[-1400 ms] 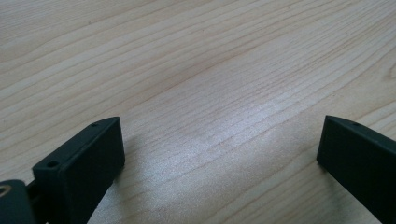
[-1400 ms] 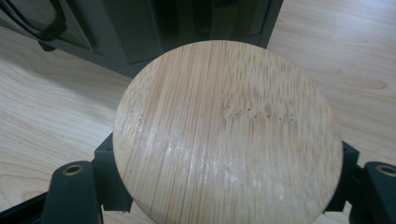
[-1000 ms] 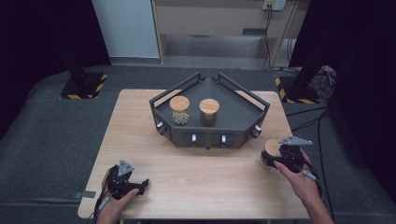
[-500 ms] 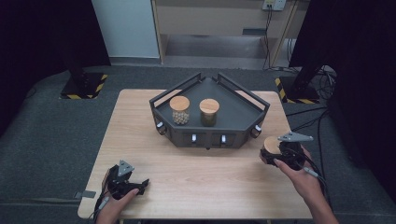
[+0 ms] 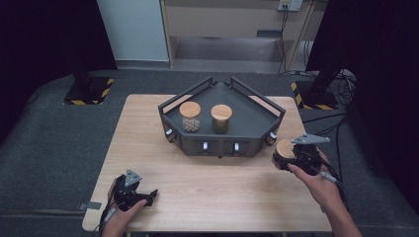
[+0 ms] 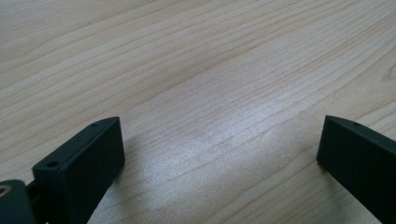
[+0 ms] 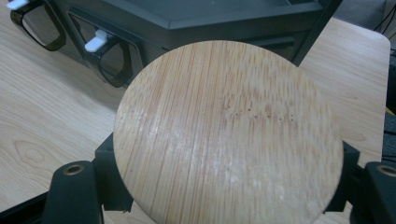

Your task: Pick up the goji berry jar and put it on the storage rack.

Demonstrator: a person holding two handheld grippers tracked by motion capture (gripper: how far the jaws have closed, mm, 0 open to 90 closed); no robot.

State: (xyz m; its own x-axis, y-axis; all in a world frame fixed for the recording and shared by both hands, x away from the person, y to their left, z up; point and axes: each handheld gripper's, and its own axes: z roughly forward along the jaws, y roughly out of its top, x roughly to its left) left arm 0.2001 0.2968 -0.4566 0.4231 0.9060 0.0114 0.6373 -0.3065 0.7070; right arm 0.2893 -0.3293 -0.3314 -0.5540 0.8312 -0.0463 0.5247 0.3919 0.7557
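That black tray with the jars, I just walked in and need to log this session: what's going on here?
A person is working at a wooden table with a gripper in each hand. The right gripper is shut on a jar with a bamboo lid, held near the right front corner of the black tray. Two more lidded jars stand side by side in the tray, one with pale round bits and one with darker contents. The left gripper rests near the table's front left, jaws open, holding nothing.
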